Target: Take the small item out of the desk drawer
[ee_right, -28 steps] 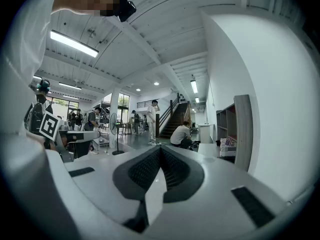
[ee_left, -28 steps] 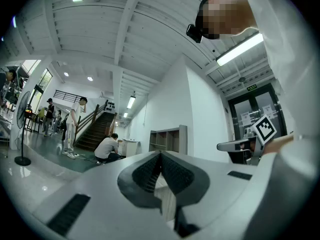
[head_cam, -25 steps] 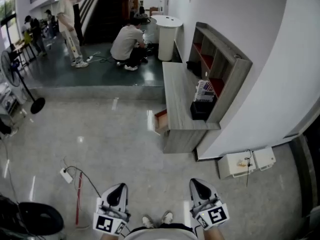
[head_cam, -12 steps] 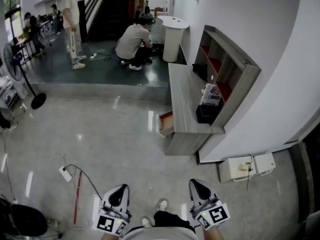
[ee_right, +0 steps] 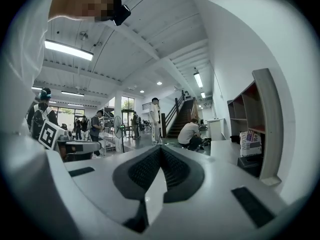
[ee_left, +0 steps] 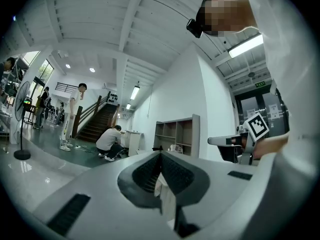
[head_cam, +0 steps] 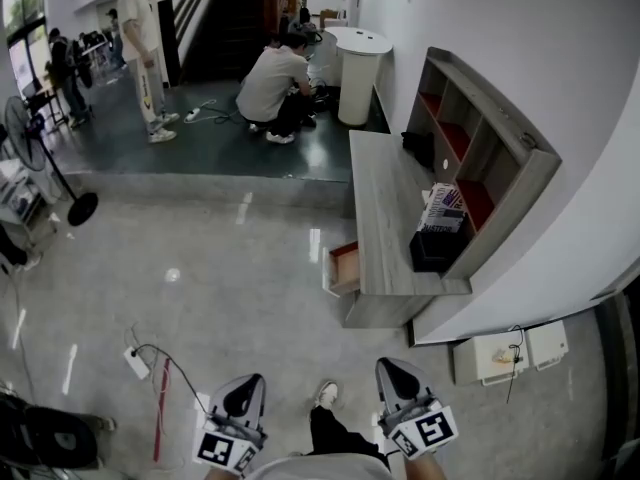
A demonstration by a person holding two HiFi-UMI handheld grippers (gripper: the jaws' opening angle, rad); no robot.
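We hold the left gripper (head_cam: 240,393) and right gripper (head_cam: 395,373) clenched, empty and low; the open drawer (head_cam: 346,268) under the surface (head_cam: 385,208) lies well beyond reach.

A glossy pale grey floor (head_cam: 230,288) is seen, stepped up at the back to a dark raised floor area (head_cam: 190,153). A plain white wall (head_cam: 520,48) runs along the right. A long grey wooden desk (head_cam: 385,218) is set against it, topped by a grey open shelf unit with red-lined compartments (head_cam: 490,158). A white round pedestal stand (head_cam: 360,68) is placed beyond. A dark staircase (head_cam: 235,18) is seen at the back, with a black pedestal fan (head_cam: 17,128) and bright windows (head_cam: 20,8) at left. A white beamed ceiling (ee_right: 150,39) is lit by strip lights (ee_right: 67,49).
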